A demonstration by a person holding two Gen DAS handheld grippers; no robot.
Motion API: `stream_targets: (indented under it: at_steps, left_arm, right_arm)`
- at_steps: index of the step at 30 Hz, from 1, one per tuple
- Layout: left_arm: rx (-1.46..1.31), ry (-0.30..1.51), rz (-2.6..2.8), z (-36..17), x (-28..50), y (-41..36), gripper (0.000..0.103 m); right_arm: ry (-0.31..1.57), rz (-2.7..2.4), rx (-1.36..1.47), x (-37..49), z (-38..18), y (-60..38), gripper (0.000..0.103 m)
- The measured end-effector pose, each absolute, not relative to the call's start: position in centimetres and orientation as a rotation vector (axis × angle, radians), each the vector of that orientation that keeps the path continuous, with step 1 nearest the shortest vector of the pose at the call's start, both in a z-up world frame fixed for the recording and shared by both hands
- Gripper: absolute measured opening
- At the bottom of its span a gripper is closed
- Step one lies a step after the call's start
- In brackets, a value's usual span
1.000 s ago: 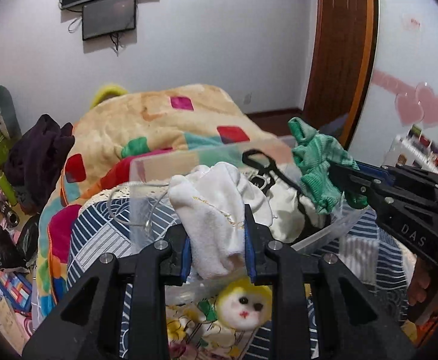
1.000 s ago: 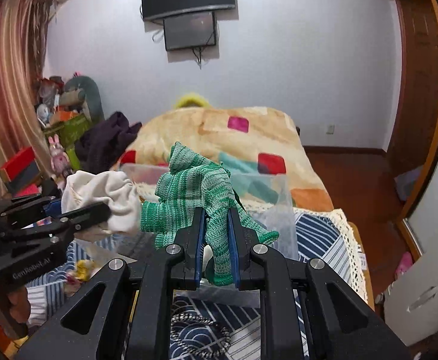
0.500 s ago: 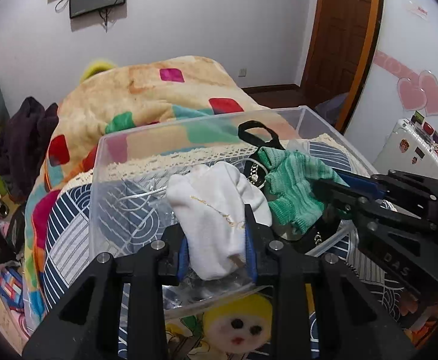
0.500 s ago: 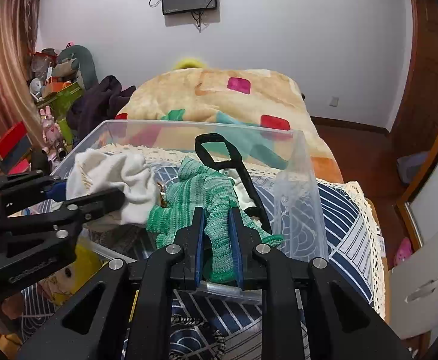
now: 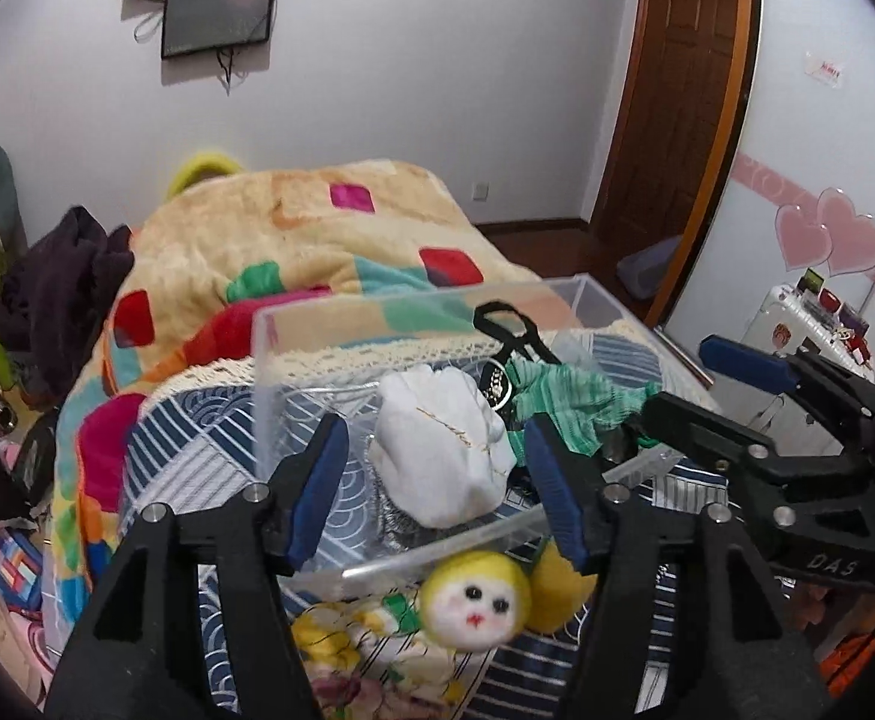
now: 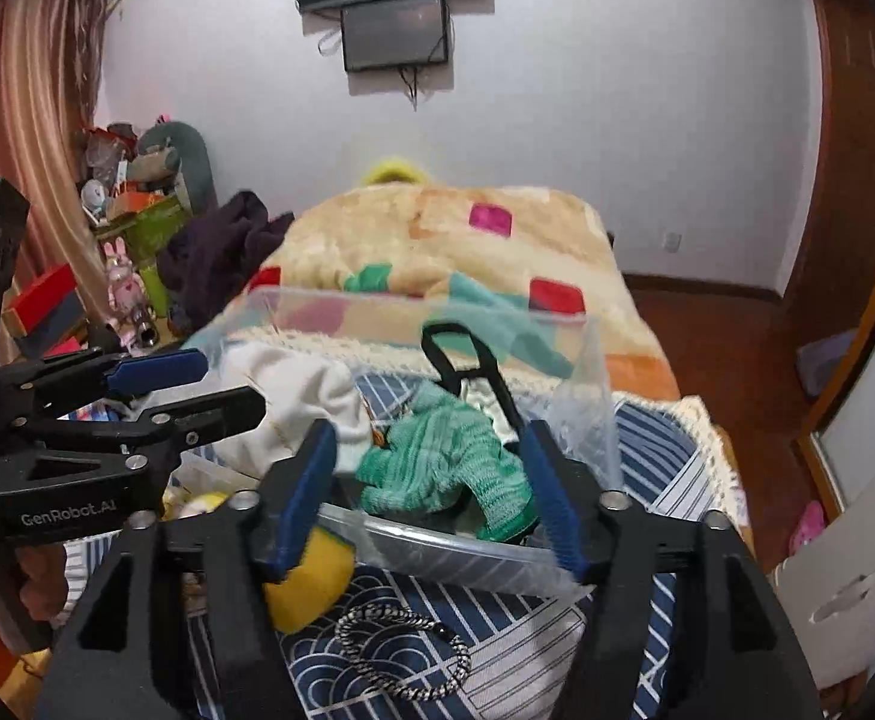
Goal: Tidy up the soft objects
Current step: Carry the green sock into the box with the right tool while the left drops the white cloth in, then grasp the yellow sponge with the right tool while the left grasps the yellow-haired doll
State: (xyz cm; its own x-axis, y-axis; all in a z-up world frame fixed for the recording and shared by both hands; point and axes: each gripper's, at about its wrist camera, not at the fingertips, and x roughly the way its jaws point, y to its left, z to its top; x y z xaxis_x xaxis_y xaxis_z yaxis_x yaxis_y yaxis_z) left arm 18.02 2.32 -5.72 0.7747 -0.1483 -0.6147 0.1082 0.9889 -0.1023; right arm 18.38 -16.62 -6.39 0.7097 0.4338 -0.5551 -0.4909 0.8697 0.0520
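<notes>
A white cloth bundle (image 5: pixel 446 450) and a green knitted piece (image 6: pixel 446 456) are seen lying inside a clear plastic bin (image 5: pixel 419 300) set on a blue patterned cover (image 6: pixel 647 438) at the foot of a bed, with both tools spread wide and nothing gripped. The left gripper (image 5: pixel 434 489) is held with its fingers (image 5: pixel 320 486) parted on either side of the white bundle, apart from it; the right gripper (image 6: pixel 428 495) is likewise released, its fingers (image 6: pixel 548 498) flanking the green knit without pinching it.

The drop into the bin is judged to be done, and the step in hand is taken to be a clean withdrawal. It would be done best if both tools were lifted straight up and back, so that loose knit loops are not snagged on the blue pads and the bin's thin near wall is not nudged. A doll with a yellow head (image 5: pixel 476 594) lies outside the bin against its near wall, and is judged a likely next pick.

Much is obscured. The bin's floor is covered by the cloths, and a black strap (image 6: pixel 467 366) with a metal ring is only partly shown. Whether the thin gold chain across the white bundle is attached to it cannot be told. The doll's body is cut off by the left tool, and a braided cord (image 6: pixel 404 651) on the cover is half hidden behind the right one.
</notes>
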Motion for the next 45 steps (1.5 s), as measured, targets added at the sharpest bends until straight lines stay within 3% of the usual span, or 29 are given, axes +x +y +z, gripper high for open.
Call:
stream_targets:
  at_steps: [6,8,20,23,25,33,38,45]
  left_arm:
    - [-0.078,0.610,-0.127,-4.4,15.0,3.4,0.075]
    - [-0.087,0.615,-0.136,-4.5,14.3,3.6,0.075]
    - [-0.066,0.730,-0.152,-9.4,12.6,3.1,0.075]
    - [-0.078,0.767,-0.160,-10.6,12.8,3.2,0.075]
    - [-0.081,0.781,-0.166,-11.1,13.0,3.1,0.074]
    - [-0.071,0.804,-0.210,-12.1,14.2,1.2,0.050]
    - [-0.050,0.804,-0.223,-12.3,14.5,0.4,0.042]
    - [-0.027,0.759,-0.207,-11.6,13.2,0.4,0.040]
  right_arm:
    - [0.522,0.529,-0.081,16.6,-5.0,-16.8,0.077]
    - [0.513,0.538,-0.075,16.2,-5.1,-16.7,0.081]
    - [0.617,0.579,-0.082,15.9,-9.6,-14.7,0.081]
    - [0.654,0.604,-0.073,16.3,-10.7,-14.5,0.077]
    - [0.683,0.625,-0.055,16.8,-11.3,-14.3,0.068]
    - [0.746,0.697,-0.018,17.2,-12.8,-14.0,0.038]
    - [0.744,0.702,-0.007,16.7,-13.0,-14.4,0.033]
    - [0.724,0.700,-0.018,16.0,-12.6,-14.5,0.031]
